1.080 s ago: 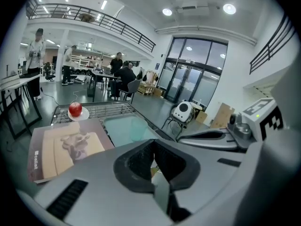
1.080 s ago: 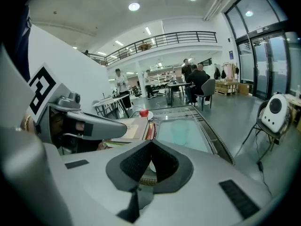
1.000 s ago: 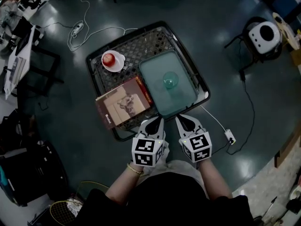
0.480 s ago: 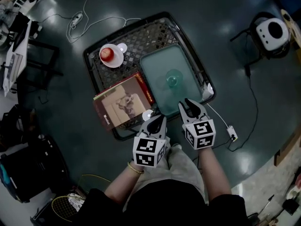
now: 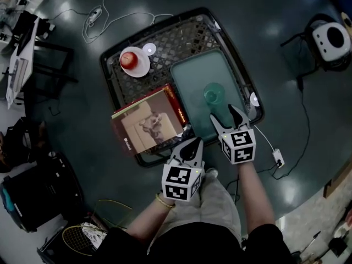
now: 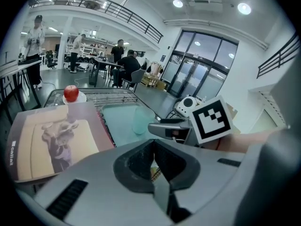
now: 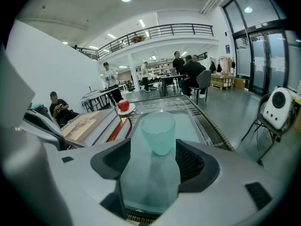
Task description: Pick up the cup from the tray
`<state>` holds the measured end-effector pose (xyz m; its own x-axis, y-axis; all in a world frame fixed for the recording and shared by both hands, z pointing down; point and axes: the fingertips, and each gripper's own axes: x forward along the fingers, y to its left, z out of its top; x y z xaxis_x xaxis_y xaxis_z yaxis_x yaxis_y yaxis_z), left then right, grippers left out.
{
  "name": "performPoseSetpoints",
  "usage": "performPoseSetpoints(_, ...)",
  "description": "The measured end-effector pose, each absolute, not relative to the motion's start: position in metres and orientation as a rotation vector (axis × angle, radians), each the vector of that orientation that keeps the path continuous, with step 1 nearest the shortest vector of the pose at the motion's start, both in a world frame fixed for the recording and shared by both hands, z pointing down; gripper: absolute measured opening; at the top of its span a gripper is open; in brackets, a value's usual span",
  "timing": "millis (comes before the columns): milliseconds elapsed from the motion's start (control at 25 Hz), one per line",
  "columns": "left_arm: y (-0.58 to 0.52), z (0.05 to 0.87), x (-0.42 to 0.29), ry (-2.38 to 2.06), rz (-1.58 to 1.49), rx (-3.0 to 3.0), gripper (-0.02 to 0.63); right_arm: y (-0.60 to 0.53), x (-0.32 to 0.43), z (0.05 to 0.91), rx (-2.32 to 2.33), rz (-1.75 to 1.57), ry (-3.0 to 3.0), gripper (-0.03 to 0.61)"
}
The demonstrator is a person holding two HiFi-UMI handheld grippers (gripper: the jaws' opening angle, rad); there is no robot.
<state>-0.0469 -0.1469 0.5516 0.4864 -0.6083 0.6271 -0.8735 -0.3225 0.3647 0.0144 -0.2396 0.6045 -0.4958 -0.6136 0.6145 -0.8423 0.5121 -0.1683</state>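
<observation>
A translucent teal cup stands upright on a pale teal tray inside a black wire basket. My right gripper reaches over the tray's near end, just short of the cup. Its jaws are opening, and nothing is pressed between them. In the right gripper view the cup stands straight ahead of the right gripper, on the tray. My left gripper is shut and empty at the basket's front edge. Seen from the left gripper, the cup is ahead to the right.
A book lies in the basket left of the tray. A red apple on a white saucer sits at the basket's far left. A white round device, cables and a power strip lie on the dark floor.
My right gripper has moved forward over the tray toward the cup, and its jaws have spread apart. The left gripper has stayed shut near the basket's front edge.
</observation>
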Motion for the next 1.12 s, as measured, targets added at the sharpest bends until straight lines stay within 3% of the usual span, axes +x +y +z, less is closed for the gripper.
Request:
performPoseSetpoints(320, -0.145, 0.570, -0.053, -1.182, 0.536, 2.041, 0.009, -0.276, 0.007, 0.632, 1.202, 0.625, -2.260, 0.341)
performPoseSetpoints(1120, -0.138, 0.589, -0.055, -1.127, 0.572, 2.022, 0.009, -0.309, -0.015, 0.660, 1.146, 0.594, -2.274, 0.348)
